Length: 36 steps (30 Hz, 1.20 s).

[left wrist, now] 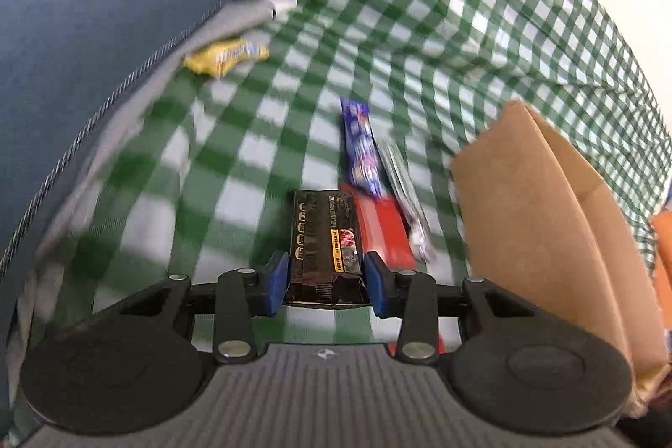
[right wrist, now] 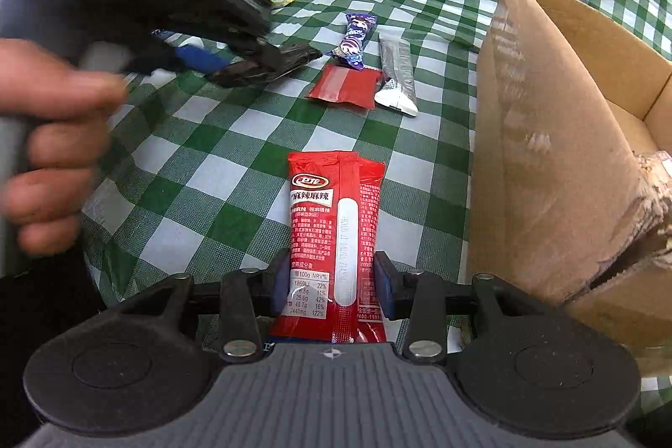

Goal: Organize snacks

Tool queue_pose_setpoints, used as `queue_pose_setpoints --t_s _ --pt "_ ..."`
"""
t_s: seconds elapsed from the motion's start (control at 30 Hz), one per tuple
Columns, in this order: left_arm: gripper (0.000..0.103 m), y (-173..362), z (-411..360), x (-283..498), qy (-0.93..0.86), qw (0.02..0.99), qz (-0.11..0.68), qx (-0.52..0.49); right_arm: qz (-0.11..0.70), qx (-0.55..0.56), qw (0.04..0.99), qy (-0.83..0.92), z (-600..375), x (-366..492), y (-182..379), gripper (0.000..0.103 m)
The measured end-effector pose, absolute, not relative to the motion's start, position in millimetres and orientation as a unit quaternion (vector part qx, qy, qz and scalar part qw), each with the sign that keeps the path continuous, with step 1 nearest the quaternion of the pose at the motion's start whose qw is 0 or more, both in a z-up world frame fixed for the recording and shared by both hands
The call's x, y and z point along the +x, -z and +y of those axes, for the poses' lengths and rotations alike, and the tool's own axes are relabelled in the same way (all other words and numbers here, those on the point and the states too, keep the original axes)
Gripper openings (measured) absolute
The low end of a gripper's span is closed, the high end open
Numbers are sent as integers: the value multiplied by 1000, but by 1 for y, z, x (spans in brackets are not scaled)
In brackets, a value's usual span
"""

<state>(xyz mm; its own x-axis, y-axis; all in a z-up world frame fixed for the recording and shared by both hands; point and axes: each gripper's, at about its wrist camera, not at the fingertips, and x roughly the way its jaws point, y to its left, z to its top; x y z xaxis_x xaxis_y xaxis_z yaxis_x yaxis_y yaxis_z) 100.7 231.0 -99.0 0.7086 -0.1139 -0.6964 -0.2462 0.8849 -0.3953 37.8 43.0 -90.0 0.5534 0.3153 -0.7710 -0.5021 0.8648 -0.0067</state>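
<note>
Green-and-white checked cloth (right wrist: 218, 171) covers the tabletop, and at its far left edge a yellow wrapper (left wrist: 227, 56) lies against a blue cushion (left wrist: 92, 28). Next along, we see our left gripper (left wrist: 323, 271) with its jaws closed onto a black snack packet (left wrist: 325, 238), blue pads pressing both sides; from the right wrist view the packet seems lifted clear of the cloth, though blur makes that hard to confirm. Just right of it, three loose snacks lie close together: a small red packet (right wrist: 344, 87), a purple wrapper (right wrist: 356, 36) and a silver stick (right wrist: 397, 70). Nearer to us, our right gripper (right wrist: 329, 288) has its jaws clamped on a long red spicy-strip packet (right wrist: 332, 204), held out over the cloth. At the far right stands an open cardboard box (right wrist: 558, 137), torn along its near corner, which we judge to be where the snacks go

We read this as the carrying step, both grippers loaded. The next move calls for swinging each packet over the box rim, then opening the jaws; the left has to cross the loose snacks to get there
</note>
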Motion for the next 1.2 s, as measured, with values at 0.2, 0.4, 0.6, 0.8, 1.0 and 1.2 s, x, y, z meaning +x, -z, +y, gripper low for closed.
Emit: queue_pose_setpoints --t_s 0.2,0.4,0.6,0.8,1.0,1.2 --pt "43 104 225 77 -56 845 469 -250 417 -105 875 -223 35 36 90 43" --pt "58 103 221 64 -72 851 462 -241 418 -103 875 -222 34 37 91 45" --pt "60 106 215 73 -63 865 441 -230 417 -106 874 -225 36 38 93 48" --pt "60 110 200 77 -65 873 446 -185 417 -109 873 -229 37 39 95 51" --pt "60 113 198 77 -66 875 445 -178 415 -110 873 -230 37 39 95 52" --pt "60 113 196 78 -68 877 443 -169 409 -112 874 -235 35 36 95 51"
